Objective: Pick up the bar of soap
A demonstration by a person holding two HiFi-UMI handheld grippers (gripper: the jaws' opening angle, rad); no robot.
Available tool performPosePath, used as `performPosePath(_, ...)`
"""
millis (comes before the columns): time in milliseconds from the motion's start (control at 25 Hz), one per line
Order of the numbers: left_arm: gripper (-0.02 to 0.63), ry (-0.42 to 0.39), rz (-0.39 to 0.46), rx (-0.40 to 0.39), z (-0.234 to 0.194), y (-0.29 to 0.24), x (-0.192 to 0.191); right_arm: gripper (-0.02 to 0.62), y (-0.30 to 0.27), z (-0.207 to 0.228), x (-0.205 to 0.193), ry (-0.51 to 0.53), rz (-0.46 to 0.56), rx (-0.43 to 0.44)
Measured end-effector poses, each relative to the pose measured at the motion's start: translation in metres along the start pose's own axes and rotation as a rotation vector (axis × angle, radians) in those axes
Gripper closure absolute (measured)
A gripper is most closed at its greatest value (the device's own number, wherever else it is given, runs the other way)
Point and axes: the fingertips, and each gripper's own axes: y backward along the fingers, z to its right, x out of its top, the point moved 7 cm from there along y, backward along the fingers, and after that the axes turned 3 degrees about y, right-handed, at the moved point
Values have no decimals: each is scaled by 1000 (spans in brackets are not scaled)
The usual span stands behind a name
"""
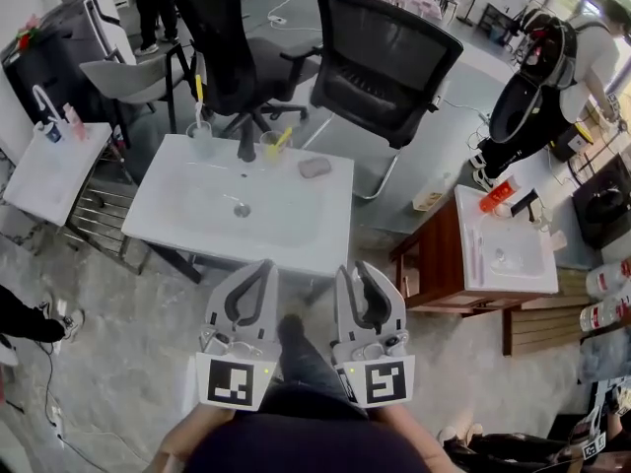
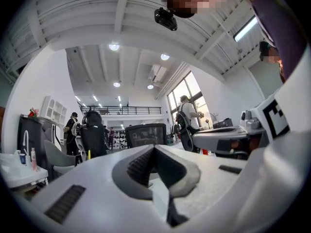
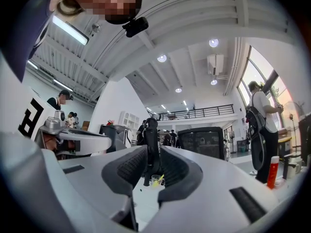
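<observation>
The bar of soap (image 1: pixel 315 167) lay far right on the white worktop (image 1: pixel 325 227), well apart from the left gripper (image 1: pixel 264 267), fingers clenched empty, and the right gripper (image 1: pixel 359 270), fingers slightly parted, empty.

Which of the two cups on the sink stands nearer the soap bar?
The right cup, between the faucet and the soap bar; the left cup is beyond the faucet.
</observation>
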Motion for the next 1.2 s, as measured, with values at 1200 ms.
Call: performPosePath(1200, 607, -3, 24, 0, -103, -231, -21, 514, -227, 106, -70, -14, -50, 13)
